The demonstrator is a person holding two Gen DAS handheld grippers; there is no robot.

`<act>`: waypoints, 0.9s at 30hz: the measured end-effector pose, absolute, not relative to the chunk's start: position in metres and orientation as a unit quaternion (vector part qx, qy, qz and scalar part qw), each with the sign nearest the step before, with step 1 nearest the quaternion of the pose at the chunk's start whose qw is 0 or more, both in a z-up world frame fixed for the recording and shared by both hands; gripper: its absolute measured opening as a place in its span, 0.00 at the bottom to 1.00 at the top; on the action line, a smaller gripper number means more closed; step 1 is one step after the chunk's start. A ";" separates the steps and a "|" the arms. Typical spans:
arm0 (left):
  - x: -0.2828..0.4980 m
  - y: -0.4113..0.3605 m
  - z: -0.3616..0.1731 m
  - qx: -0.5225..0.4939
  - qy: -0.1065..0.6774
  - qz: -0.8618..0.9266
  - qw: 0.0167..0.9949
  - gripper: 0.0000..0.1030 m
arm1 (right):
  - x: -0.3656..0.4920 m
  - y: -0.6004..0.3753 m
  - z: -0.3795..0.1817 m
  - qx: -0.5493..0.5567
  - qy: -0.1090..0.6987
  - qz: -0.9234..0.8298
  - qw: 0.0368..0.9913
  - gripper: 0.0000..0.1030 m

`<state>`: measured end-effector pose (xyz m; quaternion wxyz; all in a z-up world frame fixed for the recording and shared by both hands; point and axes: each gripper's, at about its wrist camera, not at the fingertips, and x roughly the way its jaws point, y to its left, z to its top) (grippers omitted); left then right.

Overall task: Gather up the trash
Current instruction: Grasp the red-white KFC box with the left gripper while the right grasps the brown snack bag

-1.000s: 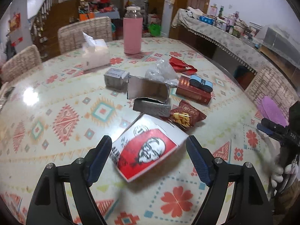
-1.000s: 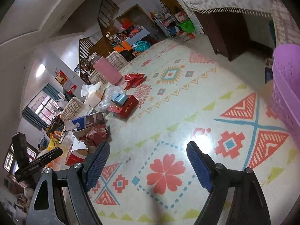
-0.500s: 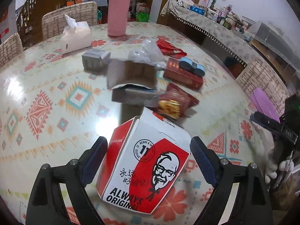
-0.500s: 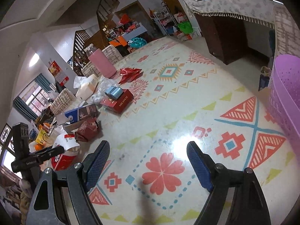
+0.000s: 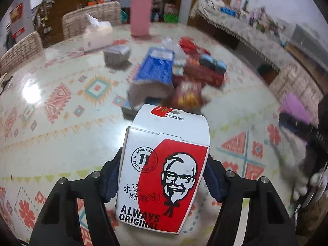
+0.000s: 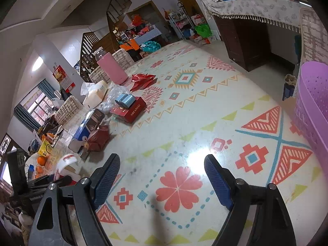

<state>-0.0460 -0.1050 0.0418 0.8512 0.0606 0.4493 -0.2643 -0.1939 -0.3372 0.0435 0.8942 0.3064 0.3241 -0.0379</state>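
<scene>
Since the earlier frame the left claw [image 5: 164,176] has come forward and down onto the red-and-white chicken box [image 5: 164,164]; its jaws have just been closing, and the box now sits between them, both blue pads at its side walls and, as far as the left wrist view shows, pressing on them. 1 second ago the box lay tilted on the tabletop [image 5: 61,127] ahead of the wide-spread pads; now it fills the near middle of the view, printed face toward the camera, its white lid flap pointing away.

Just beyond the box lies the rest of the litter, blurred in this view: a dark red snack bag [image 5: 187,96], a blue-topped carton [image 5: 156,71] beside it, a dark red flat box [image 5: 205,74] with a light blue packet [image 5: 213,63] on top, and a small grey box [image 5: 116,56] to the left. Farther off stand a white tissue pack [image 5: 98,34] and a pink bottle [image 5: 141,15].

At the right, the right claw [image 6: 162,176] hangs over bare patterned tabletop with its jaws spread wide and nothing between them, much as it did 1 second ago. A purple basket [image 6: 313,102] stands at the tabletop's right edge, well apart from the pile.
</scene>
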 end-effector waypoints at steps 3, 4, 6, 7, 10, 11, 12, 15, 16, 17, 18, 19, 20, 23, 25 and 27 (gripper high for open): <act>-0.036 -0.088 0.051 0.008 0.434 -0.257 0.864 0.66 | -0.193 -0.336 0.044 0.303 0.327 -0.040 0.894 0.85; -0.033 -0.083 0.052 -0.008 0.431 -0.257 0.865 0.66 | -0.193 -0.336 0.043 0.302 0.327 -0.041 0.895 0.85; -0.029 -0.072 0.054 -0.035 0.424 -0.251 0.870 0.67 | -0.193 -0.336 0.043 0.300 0.328 -0.044 0.894 0.85; -0.027 -0.066 0.053 -0.047 0.420 -0.245 0.873 0.67 | -0.192 -0.336 0.043 0.299 0.330 -0.045 0.894 0.85; -0.022 -0.057 0.051 -0.062 0.416 -0.229 0.878 0.67 | -0.190 -0.333 0.043 0.289 0.336 -0.053 0.895 0.85; -0.022 -0.055 0.051 -0.060 0.412 -0.224 0.881 0.67 | -0.189 -0.331 0.044 0.283 0.337 -0.056 0.896 0.85; -0.023 -0.054 0.051 -0.057 0.406 -0.217 0.886 0.67 | -0.188 -0.329 0.045 0.276 0.338 -0.058 0.898 0.85; -0.022 -0.051 0.049 -0.046 0.395 -0.204 0.895 0.68 | -0.180 -0.315 0.051 0.236 0.349 -0.069 0.904 0.85; -0.022 -0.050 0.047 -0.043 0.398 -0.200 0.894 0.68 | -0.176 -0.310 0.052 0.228 0.352 -0.066 0.906 0.85; -0.021 -0.049 0.045 -0.045 0.401 -0.200 0.893 0.68 | -0.167 -0.302 0.054 0.223 0.357 -0.055 0.905 0.85; -0.019 -0.048 0.044 -0.048 0.404 -0.202 0.891 0.68 | -0.158 -0.295 0.056 0.223 0.362 -0.044 0.904 0.85; -0.019 -0.047 0.044 -0.051 0.404 -0.203 0.891 0.68 | -0.152 -0.290 0.057 0.225 0.365 -0.036 0.903 0.85; -0.020 -0.046 0.044 -0.050 0.402 -0.201 0.892 0.68 | -0.139 -0.280 0.060 0.229 0.370 -0.020 0.900 0.85; -0.021 -0.044 0.044 -0.045 0.395 -0.189 0.898 0.68 | -0.103 -0.255 0.065 0.234 0.383 0.014 0.894 0.85; -0.020 -0.042 0.044 -0.049 0.395 -0.187 0.898 0.68 | -0.083 -0.239 0.067 0.222 0.391 0.025 0.893 0.85; -0.018 -0.039 0.042 -0.058 0.400 -0.187 0.895 0.68 | -0.061 -0.220 0.067 0.195 0.401 0.020 0.895 0.84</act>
